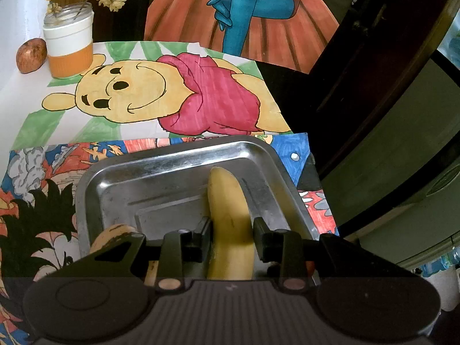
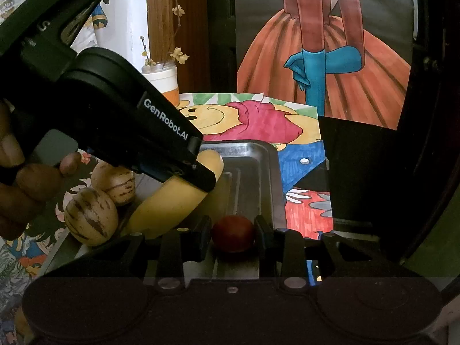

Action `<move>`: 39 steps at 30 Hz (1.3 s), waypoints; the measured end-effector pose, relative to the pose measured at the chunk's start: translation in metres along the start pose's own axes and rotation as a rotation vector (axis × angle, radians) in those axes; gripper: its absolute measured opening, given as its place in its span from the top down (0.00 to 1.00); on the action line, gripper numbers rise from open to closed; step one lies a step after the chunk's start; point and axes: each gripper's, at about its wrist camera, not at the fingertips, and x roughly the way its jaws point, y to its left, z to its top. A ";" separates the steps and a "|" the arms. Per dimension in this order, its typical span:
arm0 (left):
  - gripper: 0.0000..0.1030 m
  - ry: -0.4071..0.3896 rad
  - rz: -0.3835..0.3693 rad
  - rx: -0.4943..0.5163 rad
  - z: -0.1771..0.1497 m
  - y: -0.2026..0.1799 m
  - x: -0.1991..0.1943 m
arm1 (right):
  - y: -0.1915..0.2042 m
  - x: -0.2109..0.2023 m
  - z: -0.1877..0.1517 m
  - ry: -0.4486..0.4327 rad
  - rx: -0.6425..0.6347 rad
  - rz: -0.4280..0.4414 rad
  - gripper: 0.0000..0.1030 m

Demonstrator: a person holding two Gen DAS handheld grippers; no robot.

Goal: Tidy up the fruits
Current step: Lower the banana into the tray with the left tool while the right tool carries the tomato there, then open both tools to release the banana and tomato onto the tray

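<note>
The fingers (image 1: 260, 237) of the left gripper (image 1: 231, 238) are drawn in close on the banana (image 1: 230, 215), one pad on each flank, so it has a firm hold of the fruit. The fingers (image 2: 260, 234) of the right gripper (image 2: 233, 234) are just as narrow, pinched on a small dark red fruit (image 2: 233, 233).

Both fruits are over the steel tray (image 1: 172, 166), which sits on coloured drawings. The banana slants across the middle of the tray, its tip pointing to the far rim. The red fruit is at the near end; whether it rests on the metal I cannot tell. Two striped pale fruits (image 2: 92, 215) lie at the tray's left edge, touching each other, just beside the banana. Far off to the left, an apple (image 1: 31, 55) stands on the table by a jar (image 1: 69, 43) of twigs, not yet gathered in.

What worries me is the crowding. The two grippers work very near one another, and the banana could swing into the striped fruits and nudge one over the tray's low lip. The red fruit is round and smooth; let go above the metal, it would likely roll. And the banana is soft, so a hard squeeze may bruise it.
</note>
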 end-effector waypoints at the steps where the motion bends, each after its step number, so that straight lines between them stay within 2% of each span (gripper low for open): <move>1: 0.66 0.000 0.000 -0.001 0.000 0.000 0.000 | 0.000 0.000 0.000 0.000 0.000 0.000 0.66; 22: 0.65 0.017 -0.014 -0.011 -0.001 -0.001 -0.002 | 0.000 -0.001 -0.001 -0.002 -0.003 0.001 0.62; 26: 0.62 0.012 -0.013 -0.012 -0.001 -0.001 -0.007 | 0.002 -0.003 -0.001 -0.012 -0.006 0.000 0.56; 30: 0.58 -0.001 -0.013 -0.020 0.000 -0.001 -0.014 | 0.005 -0.009 -0.001 -0.020 0.001 0.008 0.42; 32: 0.55 -0.009 -0.014 -0.025 0.001 0.000 -0.018 | 0.007 -0.012 -0.001 -0.026 -0.005 0.004 0.38; 37: 0.47 -0.036 -0.012 -0.031 0.003 0.000 -0.031 | 0.007 -0.020 0.003 -0.048 0.006 -0.008 0.34; 39: 0.41 -0.047 -0.009 -0.037 0.003 0.000 -0.035 | 0.006 -0.024 0.004 -0.061 0.013 -0.015 0.29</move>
